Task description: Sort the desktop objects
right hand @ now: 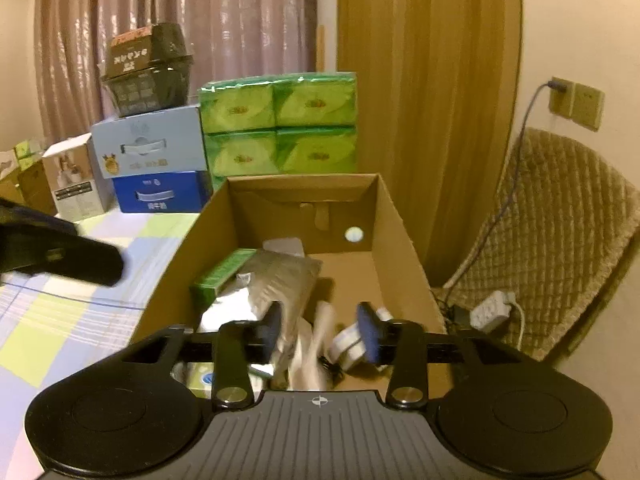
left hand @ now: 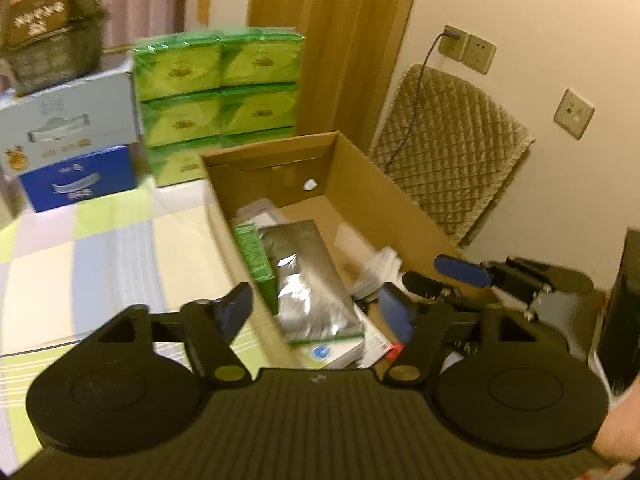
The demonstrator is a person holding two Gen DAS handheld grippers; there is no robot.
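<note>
Both wrist views down into cardboard box (left hand: 384, 196)

A cream wall (left hand: 520, 20) with sockets (left hand: 482, 54) meets a wooden door (right hand: 428, 100), pink curtains (right hand: 200, 20) and a quilted chair (right hand: 568, 220).

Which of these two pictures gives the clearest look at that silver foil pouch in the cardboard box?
The left wrist view: the silver foil pouch lies nearly whole between open jaws. In the right wrist view, the pouch is partly hidden by the gripper's finger.

We see the cardboard box (right hand: 384, 216) at twelve o'clock holding a foil pouch (right hand: 280, 276), tissue packs (right hand: 280, 124) behind it, a chair (right hand: 560, 232) at two o'clock.
</note>
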